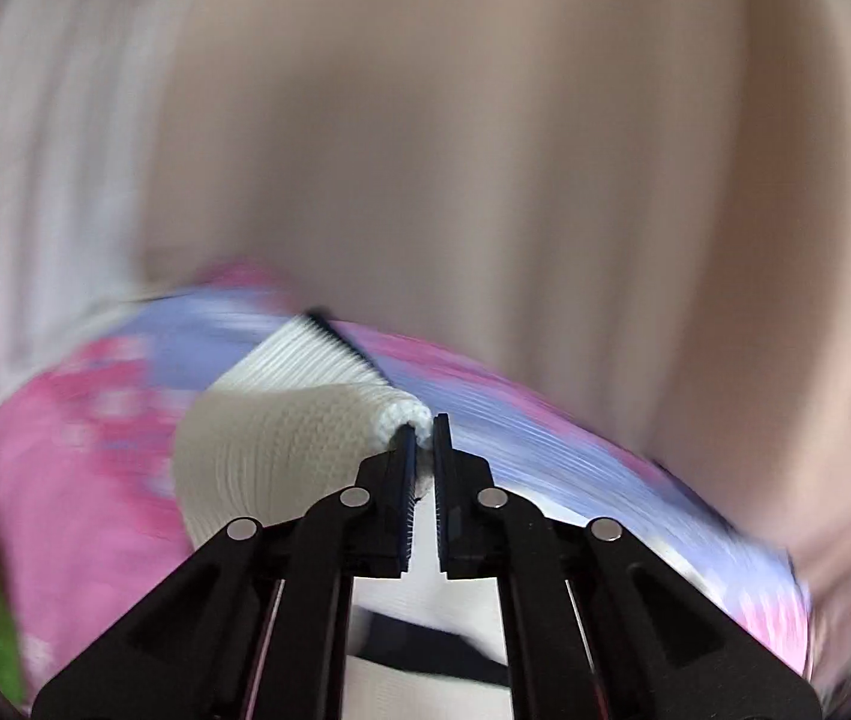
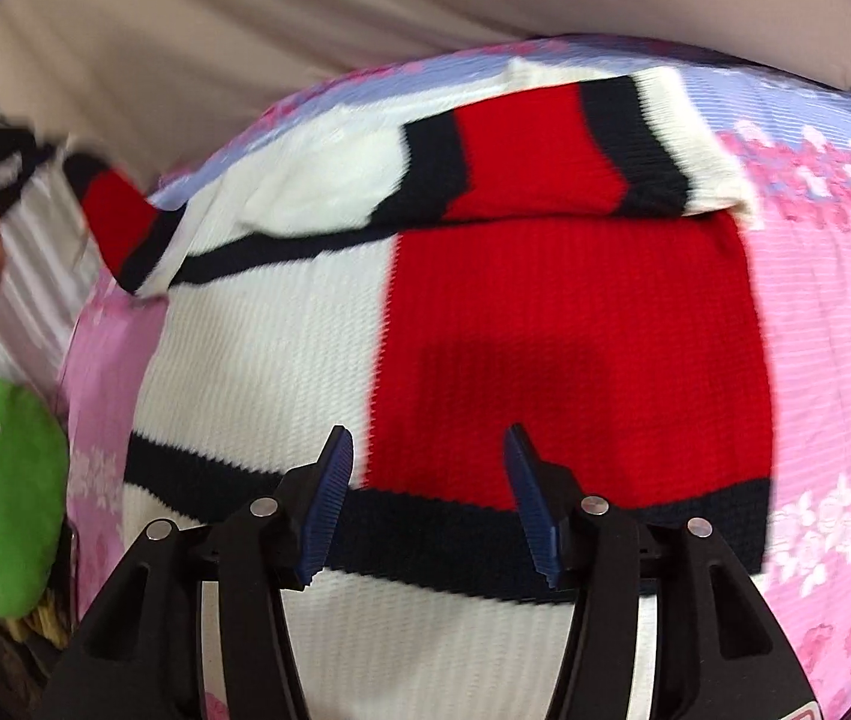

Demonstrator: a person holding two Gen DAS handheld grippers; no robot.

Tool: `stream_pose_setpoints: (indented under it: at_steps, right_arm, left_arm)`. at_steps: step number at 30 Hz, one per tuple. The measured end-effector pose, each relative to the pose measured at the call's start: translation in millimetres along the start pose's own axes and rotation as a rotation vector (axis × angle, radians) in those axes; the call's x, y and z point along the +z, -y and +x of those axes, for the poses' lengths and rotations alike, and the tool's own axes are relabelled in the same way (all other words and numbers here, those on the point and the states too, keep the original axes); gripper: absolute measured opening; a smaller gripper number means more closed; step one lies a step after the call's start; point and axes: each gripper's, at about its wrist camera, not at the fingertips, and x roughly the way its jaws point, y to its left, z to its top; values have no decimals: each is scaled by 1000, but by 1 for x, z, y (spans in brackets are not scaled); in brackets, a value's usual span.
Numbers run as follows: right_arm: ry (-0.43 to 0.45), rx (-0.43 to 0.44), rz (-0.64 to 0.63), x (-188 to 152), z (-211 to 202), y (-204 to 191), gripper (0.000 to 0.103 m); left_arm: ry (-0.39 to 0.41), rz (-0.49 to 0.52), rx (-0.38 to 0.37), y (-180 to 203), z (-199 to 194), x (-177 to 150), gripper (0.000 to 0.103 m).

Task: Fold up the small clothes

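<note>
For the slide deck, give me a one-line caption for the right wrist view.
Open right gripper hovers over a red, white and navy knit sweater on a pink floral bedspread, one sleeve folded across.

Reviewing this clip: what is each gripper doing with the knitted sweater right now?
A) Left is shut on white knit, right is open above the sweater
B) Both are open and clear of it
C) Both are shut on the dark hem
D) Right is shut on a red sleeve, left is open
A: the left gripper has its jaws pinched on a bunch of white knit of the sweater, while the right gripper has its jaws spread wide, gripping nothing.
</note>
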Motion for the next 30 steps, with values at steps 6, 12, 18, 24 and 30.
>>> stream_pose_setpoints:
  at_steps: [6,12,18,24,30]
  right_arm:
    - [38,-55,81,2,-15,54,54]
    - [45,-79,118,18,-20,90,56]
    - [66,52,130,77,6,83,68]
    - [103,-61,9,138,48,27,72]
    - [-14,-225,-138,166,111,-7,21]
  left_arm:
    - [-396,121,-215,150,78,-156,9]
    - [-465,-24,-219,122,86,-206,48]
    - [-302,-287,-59,25,77,-151,73]
    - [-330,-537,51,-46,108,-142,73]
    - [-342,-521,73,-36,115,-147,72]
